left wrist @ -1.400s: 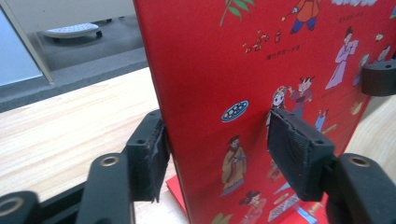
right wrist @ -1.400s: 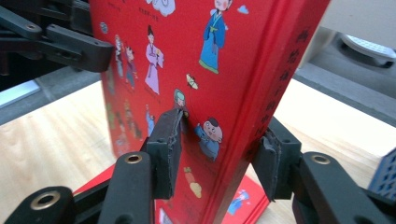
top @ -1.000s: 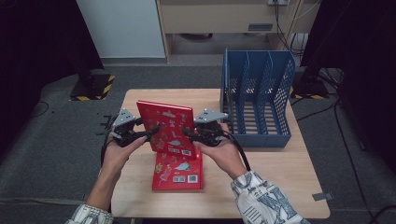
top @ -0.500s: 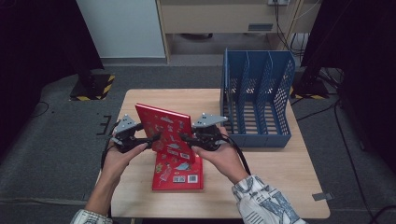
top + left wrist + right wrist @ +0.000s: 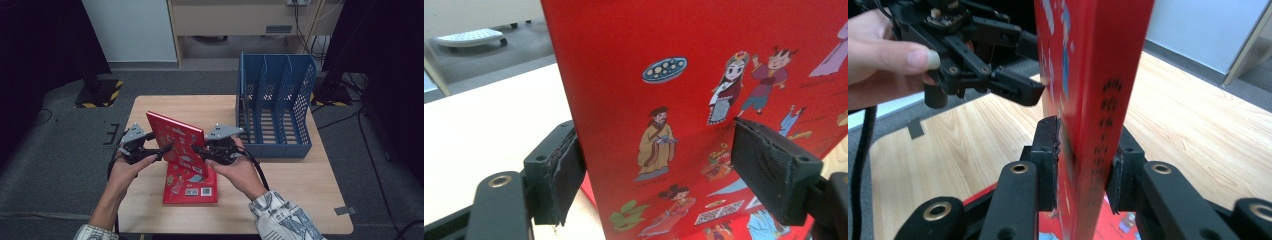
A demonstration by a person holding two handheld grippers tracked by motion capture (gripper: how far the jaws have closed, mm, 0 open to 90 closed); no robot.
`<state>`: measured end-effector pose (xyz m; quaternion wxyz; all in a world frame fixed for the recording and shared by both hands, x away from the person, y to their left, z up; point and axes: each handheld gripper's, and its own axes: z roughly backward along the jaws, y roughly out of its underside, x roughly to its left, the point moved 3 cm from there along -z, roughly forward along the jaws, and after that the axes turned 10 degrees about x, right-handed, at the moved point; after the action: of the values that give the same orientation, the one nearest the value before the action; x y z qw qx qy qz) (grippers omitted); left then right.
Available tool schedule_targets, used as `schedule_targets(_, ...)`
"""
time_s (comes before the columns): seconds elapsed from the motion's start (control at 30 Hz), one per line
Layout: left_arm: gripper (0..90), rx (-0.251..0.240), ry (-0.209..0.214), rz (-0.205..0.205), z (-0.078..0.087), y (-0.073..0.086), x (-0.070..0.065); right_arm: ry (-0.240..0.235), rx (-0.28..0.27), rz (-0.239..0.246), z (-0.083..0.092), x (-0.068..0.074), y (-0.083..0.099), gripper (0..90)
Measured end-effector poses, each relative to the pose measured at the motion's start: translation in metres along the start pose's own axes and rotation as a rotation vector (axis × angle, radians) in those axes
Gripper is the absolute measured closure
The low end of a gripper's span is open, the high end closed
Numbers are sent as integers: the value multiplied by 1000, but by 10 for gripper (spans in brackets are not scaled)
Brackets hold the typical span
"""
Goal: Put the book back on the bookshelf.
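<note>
A red picture book stands tilted on edge over the table's middle. My right gripper is shut on its spine edge; in the right gripper view both pads press the book, and the jaws have just been closing. My left gripper straddles the opposite edge, its jaws having just been opening. In the left gripper view one pad sits behind the book's edge and the other pad stands off the cover. A second red book lies flat underneath.
A blue slotted file rack stands at the table's back right, close beside my right hand. The wooden table has bare room at front right and along the left side. Dark floor surrounds it.
The left gripper's jaws have spread away from the book's cover. The right gripper has tightened on the spine edge. The upright book has turned slightly; both hands stay in place.
</note>
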<state>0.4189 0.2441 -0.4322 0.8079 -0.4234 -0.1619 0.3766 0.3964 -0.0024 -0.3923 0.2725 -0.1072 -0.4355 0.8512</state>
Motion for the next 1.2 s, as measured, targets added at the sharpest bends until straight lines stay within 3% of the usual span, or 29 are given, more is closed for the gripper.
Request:
schedule_targets(0.6,214,-5,0,23,-4,13,-2,-61,-35,13,-14,11,-25,607)
schedule_targets(0.83,207,-3,8,22,-6,12,-3,-39,-39,17,-13,9,-28,738)
schedule_targets(1.2,207,2,39,-2,-18,2,-16,-16,-45,13,4,5,-20,761)
